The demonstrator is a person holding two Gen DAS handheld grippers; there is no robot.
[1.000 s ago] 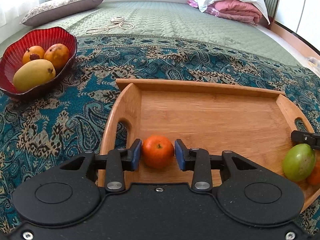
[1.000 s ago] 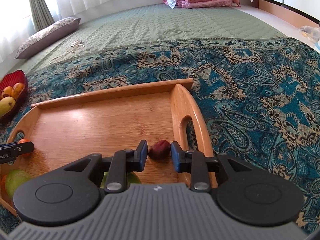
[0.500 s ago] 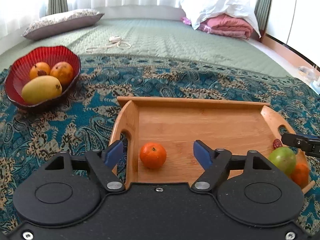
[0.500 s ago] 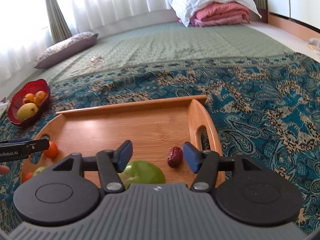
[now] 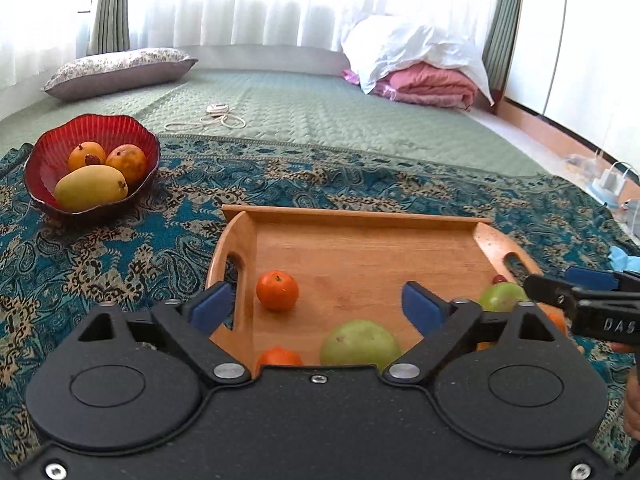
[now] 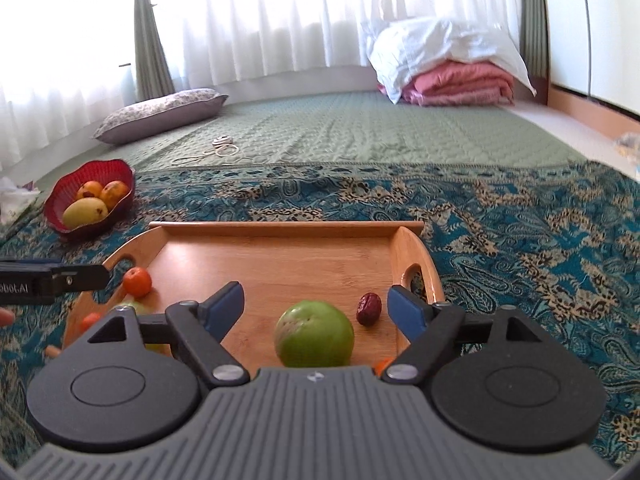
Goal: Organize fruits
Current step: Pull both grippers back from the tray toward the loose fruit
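A wooden tray (image 5: pixel 360 216) (image 6: pixel 280 227) lies on the patterned blanket. In the left wrist view, a small orange (image 5: pixel 277 290) rests free at the tray's left end, beyond my left gripper (image 5: pixel 316 306), whose jaws are opening with nothing pressed between them. A green fruit (image 5: pixel 360 344) and another orange (image 5: pixel 278 356) lie nearer. In the right wrist view, a dark red date (image 6: pixel 369 308) and a green fruit (image 6: pixel 314 333) sit on the tray in front of my right gripper (image 6: pixel 316 307); its jaws are opening too and its pads touch neither.
A red bowl (image 5: pixel 48 152) (image 6: pixel 116 168) holding a mango and two orange fruits stands on the blanket, left of the tray. Further back on the green quilt lie a cable (image 5: pixel 216 118), a pillow (image 5: pixel 116 70) and folded bedding (image 5: pixel 428 84).
Both grippers opened and pulled back and upward. The left let go of the orange, the right let go of the date; both fruits stay on the tray.
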